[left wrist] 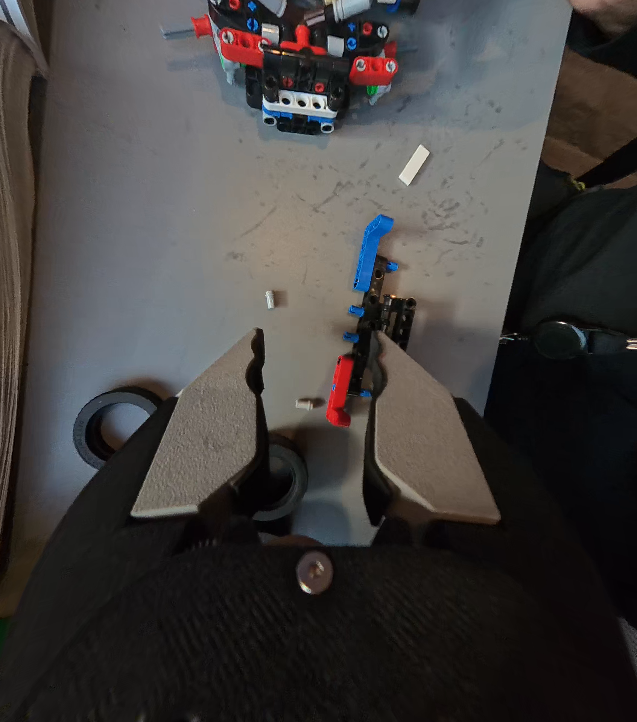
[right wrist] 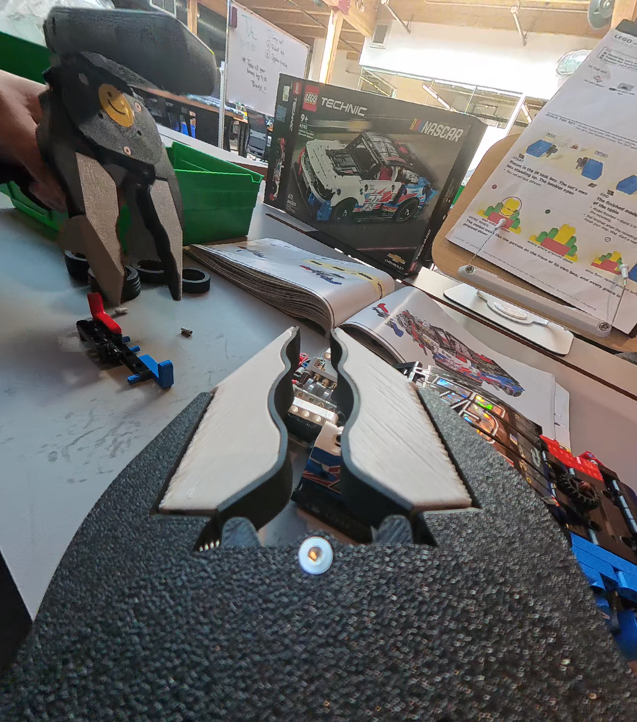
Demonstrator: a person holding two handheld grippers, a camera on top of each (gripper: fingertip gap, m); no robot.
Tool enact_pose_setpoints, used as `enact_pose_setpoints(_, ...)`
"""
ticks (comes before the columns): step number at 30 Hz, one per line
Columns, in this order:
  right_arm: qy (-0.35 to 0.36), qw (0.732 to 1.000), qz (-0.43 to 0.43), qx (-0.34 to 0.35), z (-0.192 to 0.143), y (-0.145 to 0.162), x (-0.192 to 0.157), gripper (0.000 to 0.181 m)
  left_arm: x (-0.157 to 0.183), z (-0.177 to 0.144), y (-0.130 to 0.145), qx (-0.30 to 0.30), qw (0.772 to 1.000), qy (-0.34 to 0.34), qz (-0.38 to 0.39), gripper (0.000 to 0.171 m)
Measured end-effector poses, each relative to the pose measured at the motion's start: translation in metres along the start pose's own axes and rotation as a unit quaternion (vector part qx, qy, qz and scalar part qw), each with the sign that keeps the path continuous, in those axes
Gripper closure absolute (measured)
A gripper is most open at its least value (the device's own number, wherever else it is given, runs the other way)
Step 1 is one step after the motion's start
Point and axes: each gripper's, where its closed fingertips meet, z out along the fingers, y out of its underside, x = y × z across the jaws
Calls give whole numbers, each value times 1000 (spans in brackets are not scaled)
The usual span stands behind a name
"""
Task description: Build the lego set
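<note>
Left claw (left wrist: pixel 318 361) hangs wide open and empty over a small black sub-assembly (left wrist: pixel 375 324) on the table (left wrist: pixel 152 234), right claw (right wrist: pixel 312 345) nearly closed, seemingly empty, above the half-built car (left wrist: pixel 301 66); tyres (left wrist: pixel 111 422) and pins remain loose.

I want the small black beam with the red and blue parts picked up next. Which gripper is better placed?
Left. The left gripper hangs open right above the black beam, while the right gripper is over the car model.

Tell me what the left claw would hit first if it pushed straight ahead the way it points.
Probably the table: the open left claw points down at it, with the small black subassembly against its right finger.
</note>
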Motion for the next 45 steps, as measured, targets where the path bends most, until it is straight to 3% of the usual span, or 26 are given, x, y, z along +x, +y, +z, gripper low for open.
enact_pose_setpoints(3,-1,1000,-1,0,0,0,0,167,2,-10,-5,28,1000,9,-4,120)
enact_pose_setpoints(9,-6,1000,-6,0,1,-11,1,167,-6,-60,-9,109,993,-44,-22,120)
enact_pose_setpoints(12,-42,998,-26,-38,12,-23,-11,167,-4,-84,3,142,986,-88,-26,123)
enact_pose_setpoints(14,-104,991,-41,-73,26,-27,-32,164,4,-91,11,169,980,-96,-26,124)
enact_pose_setpoints(17,-233,961,-56,-141,47,-25,-70,160,19,-87,24,193,977,-90,-27,125)
enact_pose_setpoints(20,-328,913,-97,-221,69,-7,-95,162,33,-71,44,193,978,-75,-27,124)
enact_pose_setpoints(25,-402,840,-155,-328,101,31,-111,166,54,-48,64,214,975,-38,-43,125)
enact_pose_setpoints(29,-423,804,-196,-369,113,51,-116,164,57,-39,75,221,973,-37,-56,126)
enact_pose_setpoints(37,-443,774,-231,-389,117,69,-131,168,53,-38,74,238,969,-47,-53,127)
enact_pose_setpoints(39,-448,777,-221,-384,117,68,-134,178,51,-39,72,245,967,-51,-55,129)
enact_pose_setpoints(45,-432,789,-191,-392,109,58,-134,178,33,-49,55,264,955,-125,-44,129)
